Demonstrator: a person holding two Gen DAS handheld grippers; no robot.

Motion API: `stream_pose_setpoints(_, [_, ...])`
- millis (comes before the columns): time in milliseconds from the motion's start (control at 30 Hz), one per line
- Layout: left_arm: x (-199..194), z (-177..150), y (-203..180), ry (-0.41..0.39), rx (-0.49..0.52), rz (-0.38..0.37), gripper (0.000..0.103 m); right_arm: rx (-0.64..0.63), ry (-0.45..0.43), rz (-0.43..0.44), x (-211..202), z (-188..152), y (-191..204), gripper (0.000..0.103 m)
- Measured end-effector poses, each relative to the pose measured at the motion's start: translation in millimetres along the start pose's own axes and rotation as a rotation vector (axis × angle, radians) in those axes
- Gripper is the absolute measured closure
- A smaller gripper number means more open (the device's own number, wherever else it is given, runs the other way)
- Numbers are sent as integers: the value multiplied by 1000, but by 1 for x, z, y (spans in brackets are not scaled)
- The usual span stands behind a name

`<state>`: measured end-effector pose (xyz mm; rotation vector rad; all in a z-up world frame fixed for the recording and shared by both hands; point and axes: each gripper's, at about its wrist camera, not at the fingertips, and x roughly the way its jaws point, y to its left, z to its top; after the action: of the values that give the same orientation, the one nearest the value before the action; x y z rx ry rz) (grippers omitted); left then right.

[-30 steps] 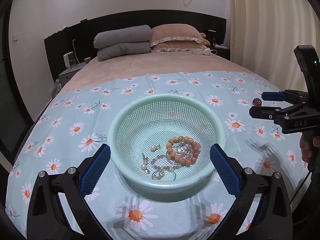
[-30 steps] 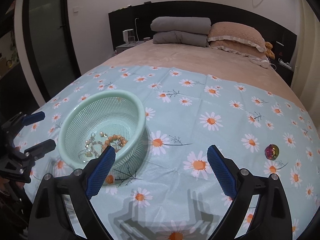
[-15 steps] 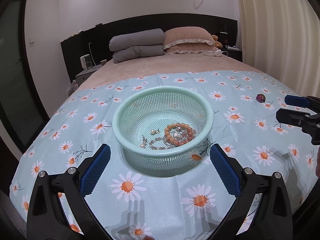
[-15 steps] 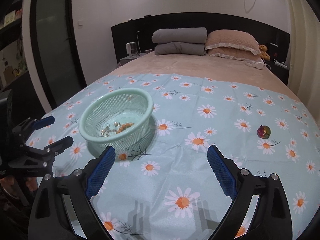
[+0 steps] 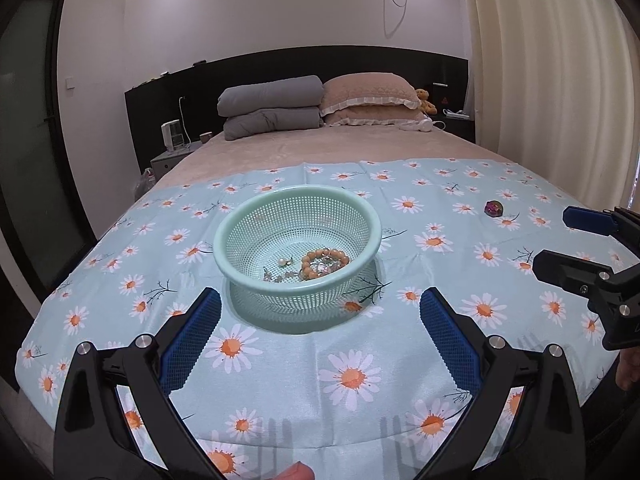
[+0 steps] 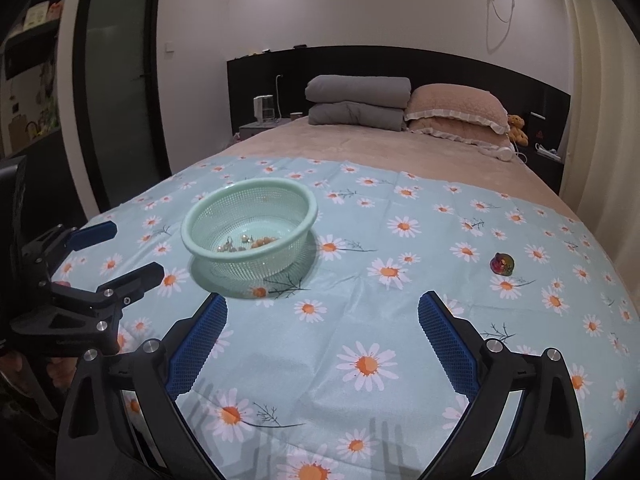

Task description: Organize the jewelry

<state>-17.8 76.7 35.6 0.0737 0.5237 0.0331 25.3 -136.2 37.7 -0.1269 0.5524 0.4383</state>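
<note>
Both grippers withdrawn from the basket.
Left gripper (image 5: 320,336) and right gripper (image 6: 322,336) hang open and empty, pulled back toward the bed's foot edge; jewelry (image 5: 316,266) lies in basket (image 5: 248,220), one iridescent piece (image 6: 502,264) remains outside.

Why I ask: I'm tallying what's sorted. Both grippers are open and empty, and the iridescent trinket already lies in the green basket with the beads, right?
No. The iridescent trinket lies on the daisy cloth, apart from the green basket, as the right wrist view shows.
</note>
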Motion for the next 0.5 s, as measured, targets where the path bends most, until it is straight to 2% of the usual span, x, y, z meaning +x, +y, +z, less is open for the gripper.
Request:
stream_pose_setpoints(167, [0, 0, 1, 10, -20, 3, 6, 21, 7, -18, 0, -3, 0, 8])
stream_pose_setpoints(367, [-2, 2, -4, 5, -4, 11, 6, 45, -26, -87, -5, -5, -5, 8])
stream_pose_setpoints(500, [-4, 4, -7, -2, 2, 1, 6, 65, -21, -70, -5, -4, -12, 8])
